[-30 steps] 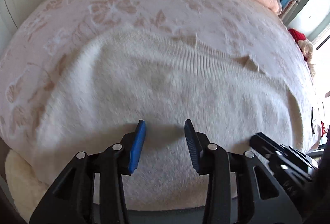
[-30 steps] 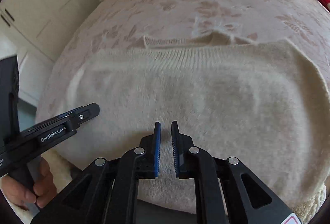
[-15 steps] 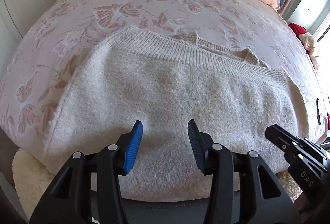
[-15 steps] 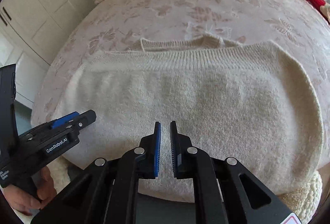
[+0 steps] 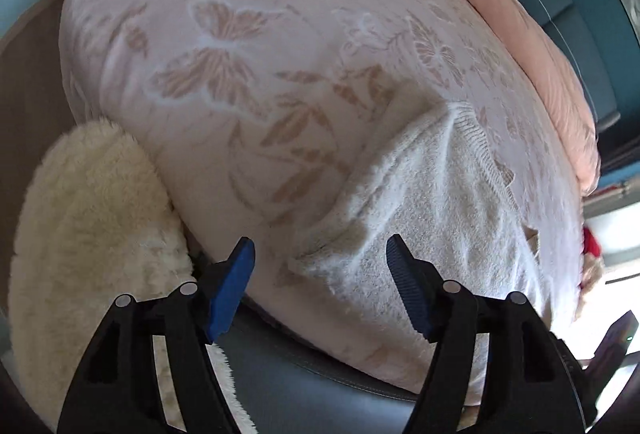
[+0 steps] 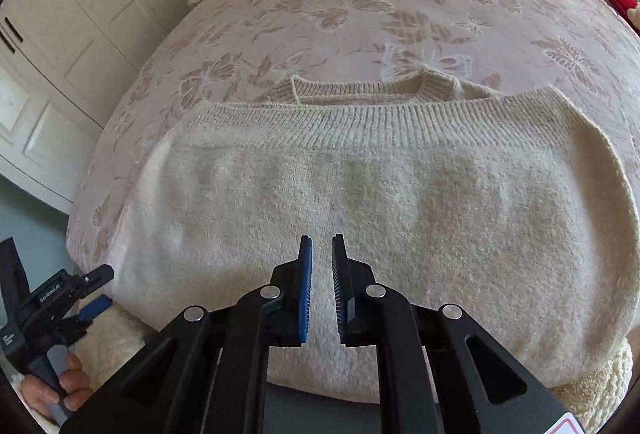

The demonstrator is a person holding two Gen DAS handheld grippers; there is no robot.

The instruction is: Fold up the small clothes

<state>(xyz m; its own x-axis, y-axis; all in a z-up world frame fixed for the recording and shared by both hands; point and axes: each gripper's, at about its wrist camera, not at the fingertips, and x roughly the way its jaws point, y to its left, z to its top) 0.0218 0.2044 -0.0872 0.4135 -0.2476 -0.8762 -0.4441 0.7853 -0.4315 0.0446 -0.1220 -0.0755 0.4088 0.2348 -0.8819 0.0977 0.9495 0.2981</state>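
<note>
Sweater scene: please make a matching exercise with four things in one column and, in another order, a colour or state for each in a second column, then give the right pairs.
Things:
1. sweater
2. left gripper
3. right gripper
4. bedspread

Colour or state:
A. jaws nearly shut, a narrow gap, nothing between them
B. pink, with butterfly and leaf pattern
C. cream knit, lying folded on the bed
D. jaws wide open, at the sweater's side edge

Pairs: 1-C, 2-D, 3-A, 4-B
</note>
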